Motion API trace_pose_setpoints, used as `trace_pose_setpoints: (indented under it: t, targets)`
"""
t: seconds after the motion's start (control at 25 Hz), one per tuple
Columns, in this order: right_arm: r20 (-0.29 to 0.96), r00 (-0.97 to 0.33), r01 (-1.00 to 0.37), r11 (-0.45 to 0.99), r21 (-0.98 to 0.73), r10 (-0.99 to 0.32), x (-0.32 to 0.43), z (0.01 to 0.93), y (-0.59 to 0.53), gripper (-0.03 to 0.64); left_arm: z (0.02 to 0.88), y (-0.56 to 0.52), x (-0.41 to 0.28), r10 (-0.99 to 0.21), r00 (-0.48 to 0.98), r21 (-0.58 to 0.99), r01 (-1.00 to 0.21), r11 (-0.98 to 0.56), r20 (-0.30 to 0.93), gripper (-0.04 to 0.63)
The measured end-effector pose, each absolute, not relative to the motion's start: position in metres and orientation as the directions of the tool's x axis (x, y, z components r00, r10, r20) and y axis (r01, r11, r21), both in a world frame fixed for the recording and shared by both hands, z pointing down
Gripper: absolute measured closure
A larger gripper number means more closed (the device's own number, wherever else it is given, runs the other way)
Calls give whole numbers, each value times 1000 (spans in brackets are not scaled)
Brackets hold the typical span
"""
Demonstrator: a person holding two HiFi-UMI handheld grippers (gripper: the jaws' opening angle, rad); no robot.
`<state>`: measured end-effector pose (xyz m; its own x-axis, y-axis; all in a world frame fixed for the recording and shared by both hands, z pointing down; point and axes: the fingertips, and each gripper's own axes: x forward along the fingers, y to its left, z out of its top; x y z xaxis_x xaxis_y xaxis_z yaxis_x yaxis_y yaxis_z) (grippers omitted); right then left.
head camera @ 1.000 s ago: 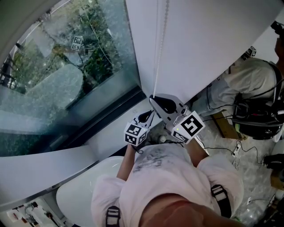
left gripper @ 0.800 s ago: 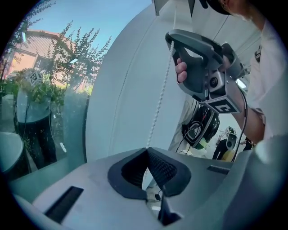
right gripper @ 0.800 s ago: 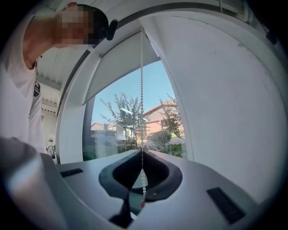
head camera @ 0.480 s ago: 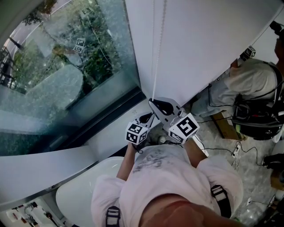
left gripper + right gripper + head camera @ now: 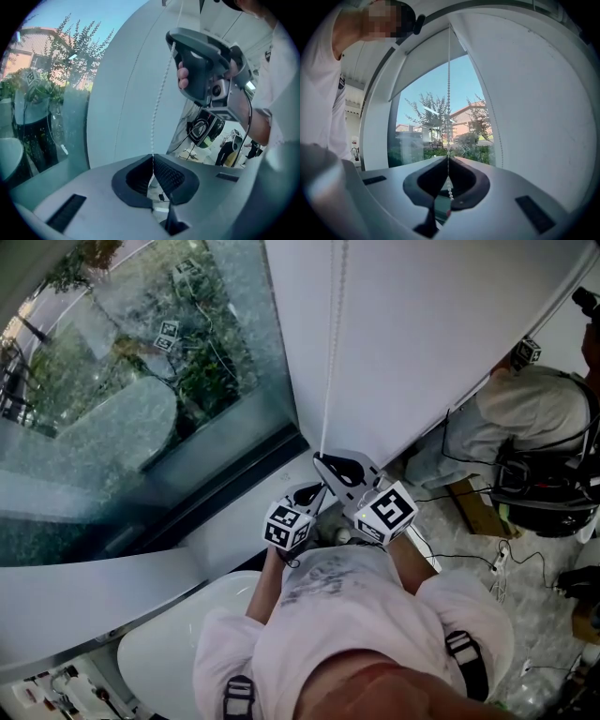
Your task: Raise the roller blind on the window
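left gripper (image 5: pixel 152 158) and right gripper (image 5: pixel 448 158), 1 just above the other, are both pinched tight on the bead chain (image 5: pixel 449 89), likely for hand-over-hand pulls, while the roller blind (image 5: pixel 424 63) covers only the window's (image 5: pixel 436 117) top.

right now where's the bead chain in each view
Head view: bead chain runs from top centre down to mid-frame.
Left gripper view: centre, rising from the shut left gripper.
Right gripper view: centre, vertical, pinched in the right gripper.
Shared landmark: window glass.
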<state>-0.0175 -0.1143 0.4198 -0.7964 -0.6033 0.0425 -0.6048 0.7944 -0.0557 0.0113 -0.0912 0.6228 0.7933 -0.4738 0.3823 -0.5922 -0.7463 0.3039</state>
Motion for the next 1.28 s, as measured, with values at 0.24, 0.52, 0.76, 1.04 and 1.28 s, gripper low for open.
trace_pose_setpoints:
  t: [0.24, 0.52, 0.76, 1.04, 1.28]
  targets:
    - [40, -800, -600, 799, -54, -598, -18, 421, -114, 552, 552, -94, -4, -547, 793, 263, -606, -751, 268, 583]
    - [35, -804, -595, 802, -54, -594, -22, 423, -117, 552, 440, -103, -32, -624, 776, 179, -629, -757, 88, 543]
    - [35, -806, -592, 804, -54, -591, -24, 424, -114, 553, 353, -105, -26, -606, 794, 56, -603, -795, -47, 543]
    - [39, -811, -585, 810, -43, -583, -30, 422, -112, 552, 284, -115, -12, -576, 803, -30, -586, -810, -150, 543]
    - [38, -812, -583, 812, -36, -582, -30, 421, -109, 552, 270, -119, -5, -595, 791, -10, -602, -798, -146, 580]
